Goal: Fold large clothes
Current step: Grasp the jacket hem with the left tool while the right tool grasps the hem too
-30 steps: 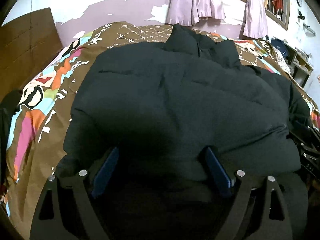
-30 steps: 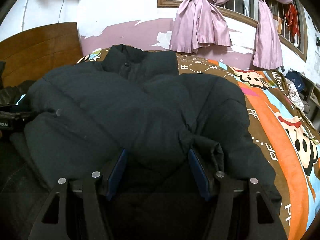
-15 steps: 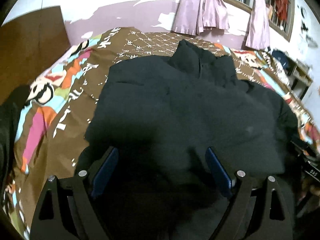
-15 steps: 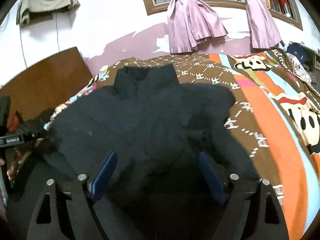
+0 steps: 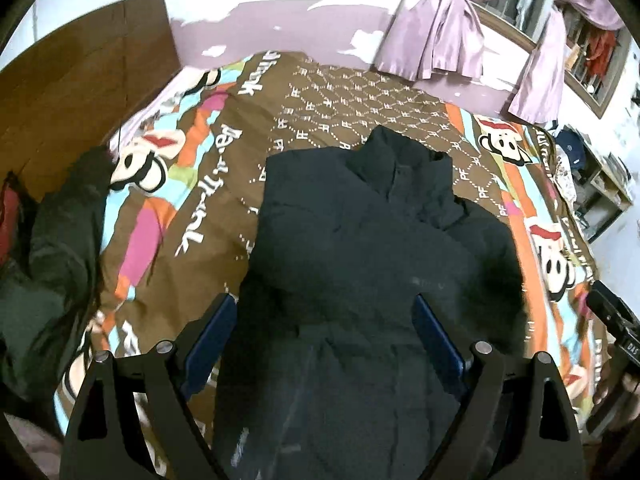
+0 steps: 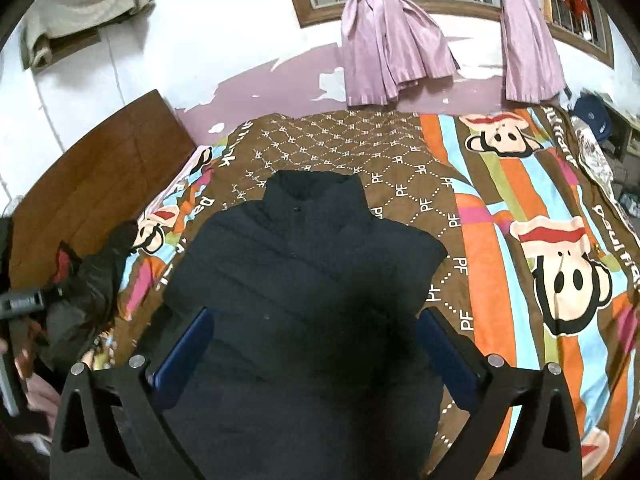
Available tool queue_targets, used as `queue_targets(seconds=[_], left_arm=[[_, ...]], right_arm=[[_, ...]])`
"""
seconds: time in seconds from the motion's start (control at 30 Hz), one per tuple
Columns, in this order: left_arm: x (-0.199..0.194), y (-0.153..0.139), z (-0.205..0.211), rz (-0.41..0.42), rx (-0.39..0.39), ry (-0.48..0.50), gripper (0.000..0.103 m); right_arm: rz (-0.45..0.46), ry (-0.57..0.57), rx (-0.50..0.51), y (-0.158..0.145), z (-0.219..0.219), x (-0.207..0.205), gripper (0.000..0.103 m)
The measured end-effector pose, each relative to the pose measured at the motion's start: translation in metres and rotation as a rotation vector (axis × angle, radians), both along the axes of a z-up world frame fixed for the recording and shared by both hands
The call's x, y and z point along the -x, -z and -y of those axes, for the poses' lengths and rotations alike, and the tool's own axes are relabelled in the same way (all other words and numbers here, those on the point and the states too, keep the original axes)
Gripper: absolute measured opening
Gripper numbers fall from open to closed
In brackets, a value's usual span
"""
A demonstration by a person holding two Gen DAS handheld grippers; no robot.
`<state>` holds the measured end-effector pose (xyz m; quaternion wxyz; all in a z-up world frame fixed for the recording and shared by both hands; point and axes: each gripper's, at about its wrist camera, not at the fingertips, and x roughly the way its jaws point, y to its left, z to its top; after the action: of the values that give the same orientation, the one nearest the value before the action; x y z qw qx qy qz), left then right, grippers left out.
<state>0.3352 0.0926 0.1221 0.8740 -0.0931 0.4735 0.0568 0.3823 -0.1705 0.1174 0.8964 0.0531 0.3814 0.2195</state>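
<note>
both the left gripper point(image 5: 322, 334) and right gripper point(image 6: 316, 346) hang open, empty, above the black jacket point(image 6: 304, 280); the right's jaws just widened, letting it lie folded on the bed point(image 6: 492, 216).

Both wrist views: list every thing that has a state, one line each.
black puffer jacket: flat on the bed, sleeves folded in, collar up
left gripper: open, holds nothing
right gripper: open, jaws just widened, nothing between them
pink curtains: tied back
dark garment: crumpled beside the jacket

Left gripper point(image 5: 324, 344) jaws wide apart; right gripper point(image 6: 316, 356) jaws just opened, both empty.
</note>
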Motion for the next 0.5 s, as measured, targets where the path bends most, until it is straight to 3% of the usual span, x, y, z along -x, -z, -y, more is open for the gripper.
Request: queue_targets(seconds=[0.1, 0.23, 0.33, 0.5], left_arm=[[-0.006, -0.015, 0.004, -0.017, -0.019, 0.005, 0.087], [-0.025, -0.015, 0.004, 0.039, -0.025, 0.016, 0.087], [-0.043, -0.005, -0.006, 0.105, -0.003, 0.017, 0.087], [-0.106, 0.024, -0.025, 0.19, 0.008, 0.037, 0.087]], right_arm=[[-0.029, 0.024, -0.011, -0.012, -0.013, -0.015, 0.103], [-0.034, 0.081, 0.025, -0.007, -0.031, -0.053, 0.103], [0.006, 0.112, -0.016, 0.008, -0.041, -0.093, 0.103], [0.028, 0.198, -0.142, 0.052, -0.04, -0.164, 0.102]])
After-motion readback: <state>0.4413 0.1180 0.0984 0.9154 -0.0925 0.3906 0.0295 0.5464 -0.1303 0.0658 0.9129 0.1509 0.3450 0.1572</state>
